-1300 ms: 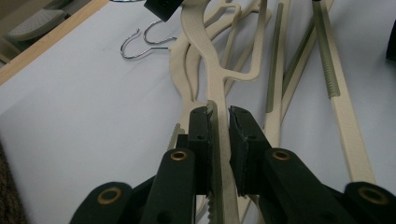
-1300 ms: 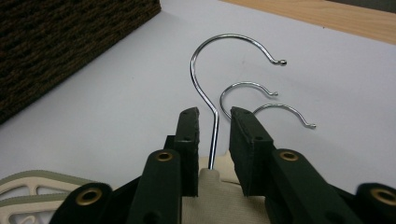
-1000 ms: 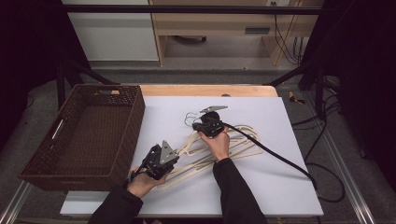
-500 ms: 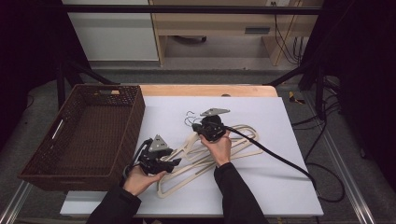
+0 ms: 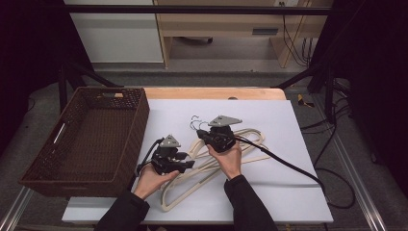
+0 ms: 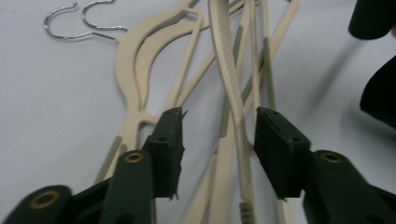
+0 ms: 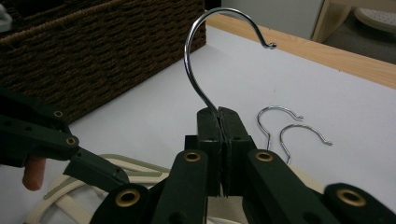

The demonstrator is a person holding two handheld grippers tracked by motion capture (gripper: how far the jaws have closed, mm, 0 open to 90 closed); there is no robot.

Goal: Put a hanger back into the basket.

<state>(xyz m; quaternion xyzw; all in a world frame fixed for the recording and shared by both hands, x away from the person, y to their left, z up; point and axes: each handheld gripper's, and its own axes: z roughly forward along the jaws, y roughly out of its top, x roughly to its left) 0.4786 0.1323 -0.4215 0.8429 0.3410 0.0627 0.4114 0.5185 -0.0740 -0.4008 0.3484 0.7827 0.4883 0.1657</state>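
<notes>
Right gripper view: right gripper (image 7: 219, 122) clamped tight on a hanger's steel hook (image 7: 205, 56), hook rising up past the tips. The high view can't show that pinch, just the hand over the hanger pile (image 5: 211, 166) on the table (image 5: 288, 125). Left gripper view: left gripper (image 6: 218, 135) jaws apart, just been closing some, hanger bars running between them w/o contact I can see. Basket (image 5: 91, 139) off to the left gripper's outer side; I can't make out anything in it.
</notes>
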